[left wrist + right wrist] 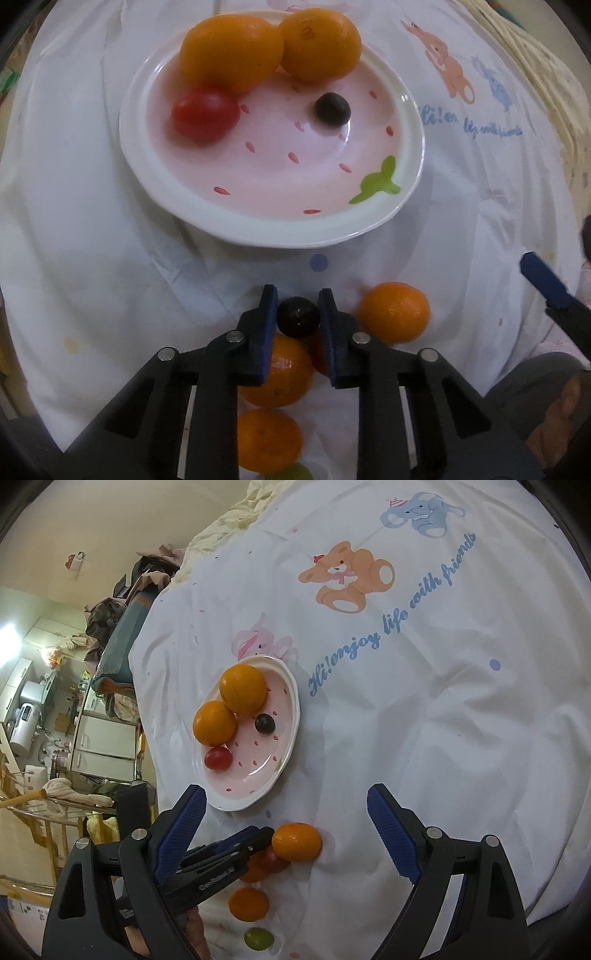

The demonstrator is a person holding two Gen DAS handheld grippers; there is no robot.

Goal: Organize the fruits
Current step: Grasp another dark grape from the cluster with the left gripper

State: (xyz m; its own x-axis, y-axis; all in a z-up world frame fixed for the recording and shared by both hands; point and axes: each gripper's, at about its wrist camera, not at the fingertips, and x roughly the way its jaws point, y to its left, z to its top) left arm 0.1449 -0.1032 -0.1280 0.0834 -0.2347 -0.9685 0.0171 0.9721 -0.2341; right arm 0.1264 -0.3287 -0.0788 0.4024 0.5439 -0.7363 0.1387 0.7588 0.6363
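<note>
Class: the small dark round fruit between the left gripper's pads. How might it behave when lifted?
The dark fruit looks round and smooth, so it may slip or roll from the left gripper. It is small, probably light, possibly soft under pressure.

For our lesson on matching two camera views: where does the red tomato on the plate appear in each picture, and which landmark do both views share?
Left wrist view: the red tomato lies upper left of centre, on the plate's left side, below an orange.
Right wrist view: the red tomato lies left of centre, at the plate's lower left.
Shared landmark: the dark grape on the plate.
</note>
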